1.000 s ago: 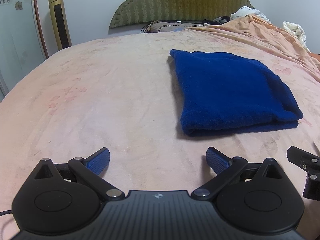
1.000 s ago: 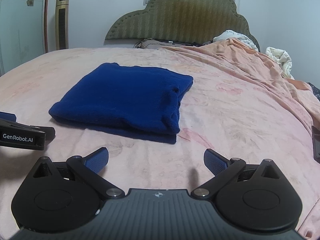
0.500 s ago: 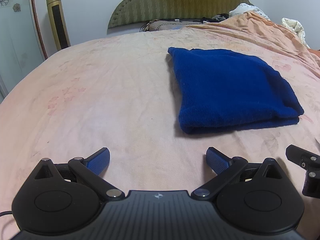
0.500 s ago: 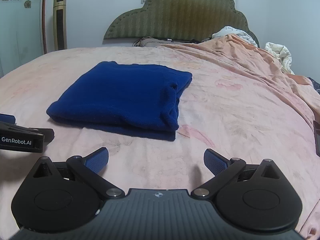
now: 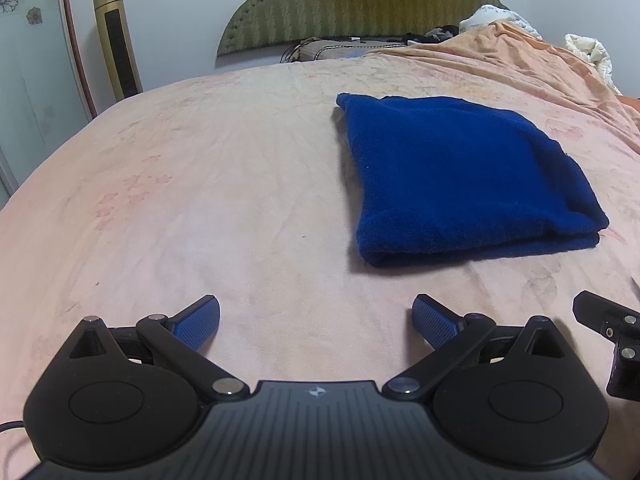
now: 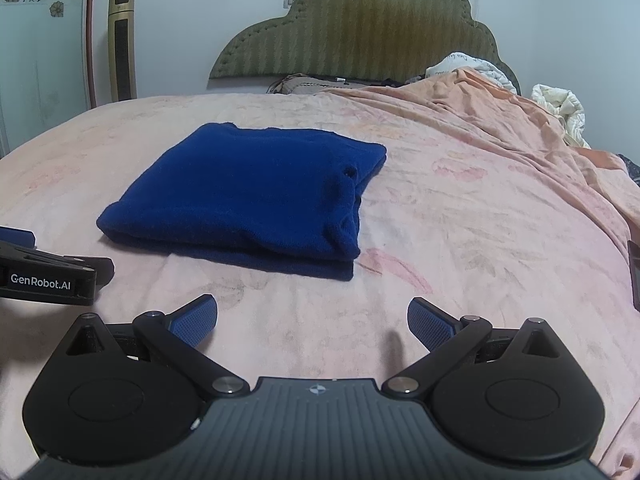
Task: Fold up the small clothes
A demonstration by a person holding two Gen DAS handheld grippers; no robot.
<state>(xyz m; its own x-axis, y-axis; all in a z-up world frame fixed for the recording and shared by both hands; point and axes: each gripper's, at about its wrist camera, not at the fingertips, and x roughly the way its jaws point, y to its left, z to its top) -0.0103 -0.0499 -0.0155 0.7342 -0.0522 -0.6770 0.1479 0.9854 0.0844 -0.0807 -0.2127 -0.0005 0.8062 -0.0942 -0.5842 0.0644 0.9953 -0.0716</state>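
Hovering low over the pink bedspread (image 5: 224,184), the left gripper (image 5: 316,322) has its jaws spread wide with nothing between them, and the right gripper (image 6: 312,322) stands the same way, wide apart and empty. Each shows in the other's view: the right one pokes in at the lower right edge of the left wrist picture, the left one lies at the lower left of the right wrist picture, so the two sit side by side, close to the near edge of the bed.

Over the last second very little has altered: both sets of jaws were already fully apart and empty, and the cameras have only drifted a touch, with the cloth sitting a shade lower in the right view than before. That reads to me as a pause after letting go, with the fold on this piece likely finished.

Beyond the fingertips lies the blue garment (image 6: 248,196), folded into a thick, roughly square stack flat on the bedspread, its layered edge turned toward the grippers. It is apart from both pairs of jaws, ahead and to the right of the left gripper, ahead and slightly left of the right gripper, so it lies between the two lines of sight. One side shows a small pucker and a rumpled fold.

Farther off, a peach quilt (image 6: 520,120) is bunched on the right, then the green headboard (image 6: 360,36) and a gold tower unit (image 6: 122,44) against the wall
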